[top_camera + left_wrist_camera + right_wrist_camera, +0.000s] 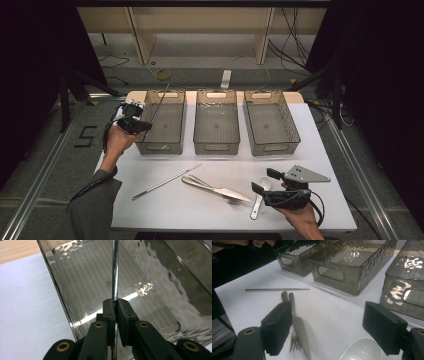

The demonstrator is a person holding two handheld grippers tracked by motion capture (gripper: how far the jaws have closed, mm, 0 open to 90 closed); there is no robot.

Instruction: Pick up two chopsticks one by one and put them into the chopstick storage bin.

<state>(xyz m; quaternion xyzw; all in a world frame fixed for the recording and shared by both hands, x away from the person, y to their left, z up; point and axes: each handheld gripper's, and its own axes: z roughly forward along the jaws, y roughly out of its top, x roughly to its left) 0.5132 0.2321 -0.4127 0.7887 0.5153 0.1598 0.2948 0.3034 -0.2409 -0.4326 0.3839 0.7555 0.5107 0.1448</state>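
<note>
A white-topped desk [300, 150] stands on grey floor marked "5" [86, 136]. Three smoky plastic bins sit in a row. The left gripper [115, 305] has its fingers clamped on a metal chopstick [115, 275] angled into the left bin [176, 131]. The right gripper [332, 327] hovers with fingers wide, holding nothing, above a white spoon [362, 351].

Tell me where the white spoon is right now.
In the high view the white spoon lies near the table's front right, directly under the right tool, with the knife and fork just to its left.
</note>
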